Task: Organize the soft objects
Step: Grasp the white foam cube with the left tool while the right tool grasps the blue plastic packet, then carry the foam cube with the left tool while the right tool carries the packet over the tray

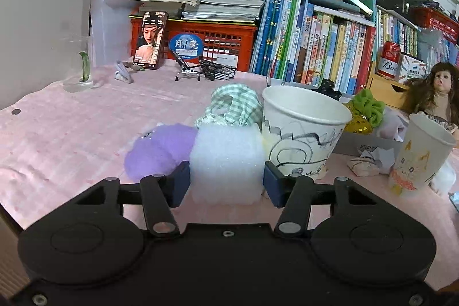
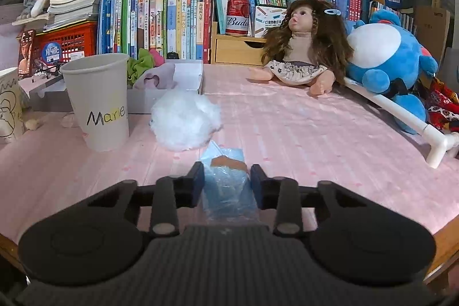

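The left gripper point(image 1: 226, 184) pinches a white foam block point(image 1: 228, 162) on the pink tablecloth point(image 1: 71, 128). The block touches a scribbled paper cup point(image 1: 304, 134) and a purple plush ball point(image 1: 160, 151), so a careless lift could tip the cup. The right gripper point(image 2: 227, 181) squeezes a blue plastic packet point(image 2: 228, 185); that slick film may slip out. Beyond lies a cotton wad point(image 2: 185, 119) beside the "Marie" cup point(image 2: 99, 99).

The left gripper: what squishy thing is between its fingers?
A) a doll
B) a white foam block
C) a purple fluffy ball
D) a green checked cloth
B: the left gripper has its two blue pads on either side of the white foam block.
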A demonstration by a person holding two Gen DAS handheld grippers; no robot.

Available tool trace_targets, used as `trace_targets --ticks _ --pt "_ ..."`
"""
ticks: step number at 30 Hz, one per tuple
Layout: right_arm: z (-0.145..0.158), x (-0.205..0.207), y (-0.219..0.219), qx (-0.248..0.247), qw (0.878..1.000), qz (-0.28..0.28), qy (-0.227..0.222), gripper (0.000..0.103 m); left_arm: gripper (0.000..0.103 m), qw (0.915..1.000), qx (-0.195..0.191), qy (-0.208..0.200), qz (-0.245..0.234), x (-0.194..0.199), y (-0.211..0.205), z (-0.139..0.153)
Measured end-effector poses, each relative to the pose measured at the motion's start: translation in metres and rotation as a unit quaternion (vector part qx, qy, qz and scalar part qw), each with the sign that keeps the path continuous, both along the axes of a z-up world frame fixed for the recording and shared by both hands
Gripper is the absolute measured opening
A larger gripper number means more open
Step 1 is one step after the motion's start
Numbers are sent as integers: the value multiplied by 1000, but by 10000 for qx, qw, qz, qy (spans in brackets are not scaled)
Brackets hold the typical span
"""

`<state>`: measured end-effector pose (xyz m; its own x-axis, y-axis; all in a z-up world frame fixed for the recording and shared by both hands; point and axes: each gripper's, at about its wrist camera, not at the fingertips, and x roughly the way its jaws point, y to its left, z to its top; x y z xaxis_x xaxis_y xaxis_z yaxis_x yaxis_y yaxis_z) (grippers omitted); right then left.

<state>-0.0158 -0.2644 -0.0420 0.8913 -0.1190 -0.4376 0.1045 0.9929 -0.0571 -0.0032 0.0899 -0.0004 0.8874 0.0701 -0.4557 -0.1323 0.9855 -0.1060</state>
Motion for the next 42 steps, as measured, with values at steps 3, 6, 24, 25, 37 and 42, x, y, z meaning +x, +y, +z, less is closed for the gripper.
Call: trace_targets --ticks 3,6,24,25,37,42 --pt "1 -1 2 -31 10000 23 -26 31 52 10000 2 22 -10 3 0 0" --pt "4 -2 3 -48 10000 26 -78 25 50 10000 -34 24 10 2 0 2" --pt "15 -4 -1 37 9997 -67 -217 13 50 9985 141 -496 187 -14 7 40" --pt "17 -4 -2 35 9997 -68 -238 13 50 9985 136 -498 186 -14 8 41" --pt "2 10 -4 107 9993 115 349 55 50 9988 73 -466 159 -10 12 46" --pt "3 8 -3 249 9990 132 340 19 50 9987 32 -491 95 -9 14 53"
